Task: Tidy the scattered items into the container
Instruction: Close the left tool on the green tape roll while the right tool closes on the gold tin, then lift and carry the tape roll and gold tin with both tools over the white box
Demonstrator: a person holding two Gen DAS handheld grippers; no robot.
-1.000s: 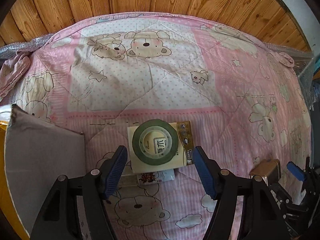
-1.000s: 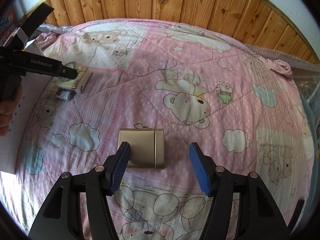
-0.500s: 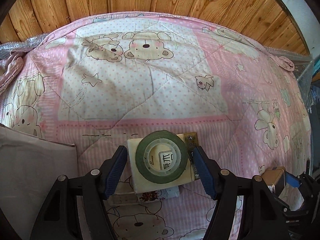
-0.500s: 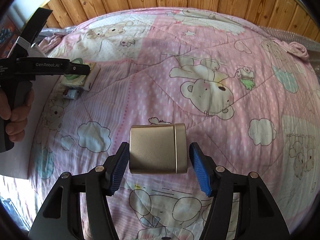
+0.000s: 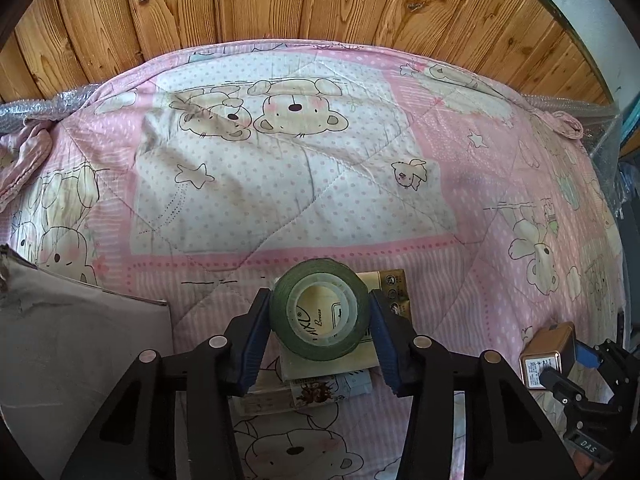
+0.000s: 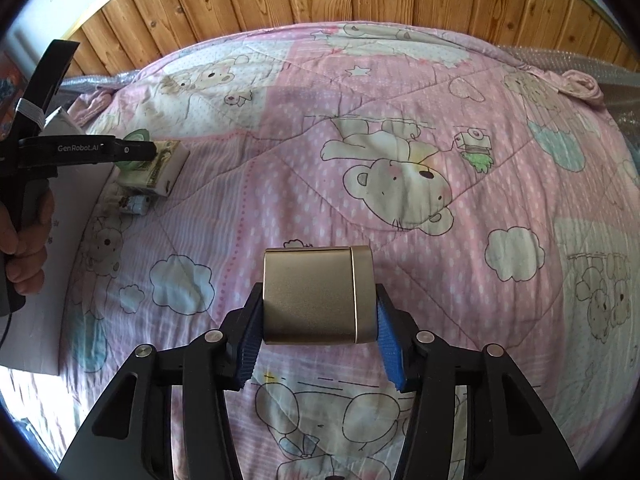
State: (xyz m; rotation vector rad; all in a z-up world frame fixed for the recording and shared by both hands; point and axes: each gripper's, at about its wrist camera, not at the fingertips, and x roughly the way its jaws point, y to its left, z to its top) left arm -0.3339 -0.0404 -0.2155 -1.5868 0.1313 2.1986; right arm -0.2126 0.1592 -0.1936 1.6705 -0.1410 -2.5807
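Observation:
In the left wrist view a green tape roll (image 5: 319, 310) is tilted up between the blue pads of my left gripper (image 5: 319, 300), which is shut on it. Just beneath lie a cream box (image 5: 386, 288) and a small printed packet (image 5: 320, 394). The right wrist view shows my right gripper (image 6: 318, 304) shut on a gold tin (image 6: 312, 296), its pads pressing both sides. The grey container (image 5: 80, 340) sits just left of the left gripper. The gold tin (image 5: 546, 350) also shows at the right edge of the left wrist view.
Everything rests on a pink bear-print quilt (image 6: 400, 140) backed by a wooden plank wall (image 5: 280, 0). A hand (image 6: 24, 240) holds the left gripper's handle beside the grey container (image 6: 36, 300). The cream box (image 6: 168, 168) and packet (image 6: 134, 204) lie by that container. Bubble wrap lines the quilt's edges.
Both grippers moved forward and went from open to shut: the left one onto the tape roll, which now tilts up, the right one onto the gold tin.

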